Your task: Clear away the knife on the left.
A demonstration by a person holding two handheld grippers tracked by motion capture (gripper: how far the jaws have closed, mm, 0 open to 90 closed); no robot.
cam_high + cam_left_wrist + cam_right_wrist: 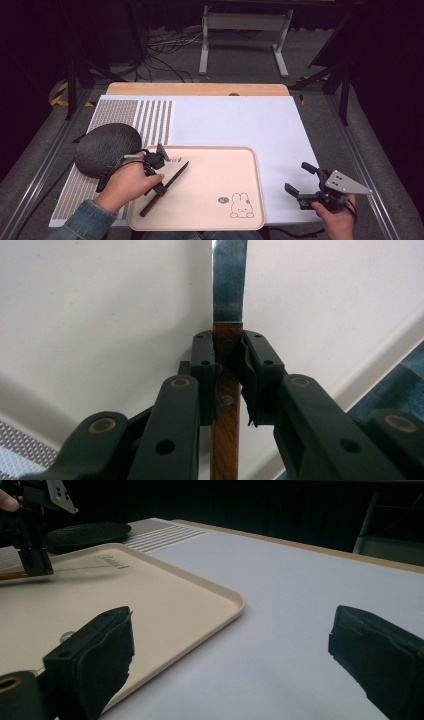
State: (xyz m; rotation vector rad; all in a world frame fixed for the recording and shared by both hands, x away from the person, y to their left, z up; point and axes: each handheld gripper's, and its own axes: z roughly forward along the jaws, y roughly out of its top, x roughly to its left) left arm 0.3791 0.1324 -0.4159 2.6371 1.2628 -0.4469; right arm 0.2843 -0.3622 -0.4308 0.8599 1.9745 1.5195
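- We had the knife in hand: the left hand-held gripper was clamped narrow on its wooden handle, just behind the blade, as the left gripper view showed with the pads pressed against both sides of the wood.
- The knife lay low over the left part of the tray, blade aimed toward the far side; whether it rested on the tray or hung just above it we could not tell.
- We judged the grasp done, while carrying or placing the knife was left.
- Our right hand-held gripper held nothing, jaws spread wide, above the counter just right of the tray and well apart from the knife.
- A dark round mat lay just left of the tray.
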